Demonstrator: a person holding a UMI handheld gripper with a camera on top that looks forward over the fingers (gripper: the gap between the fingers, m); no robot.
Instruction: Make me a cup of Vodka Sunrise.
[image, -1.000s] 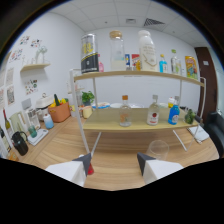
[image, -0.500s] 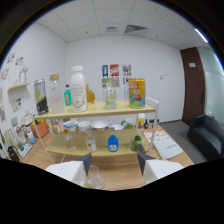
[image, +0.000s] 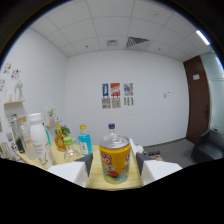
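A yellow-orange drink can with a silver top stands upright on the wooden shelf top. It sits between the fingers of my gripper, which is open, with a narrow gap at each side of the can. Right behind the can a bottle with a dark blue cap pokes up. To the left, beyond the left finger, stand a blue bottle, a small clear glass and a tall white bottle.
A yellow object with green leaves sits behind the blue bottle. The far white wall carries three posters. A dark brown door is at the right, with a dark chair below it.
The view has swung right and closed in on the upper shelf. The orange can, earlier far off on the shelf, now stands between the fingers. The fingers' spread looks the same.
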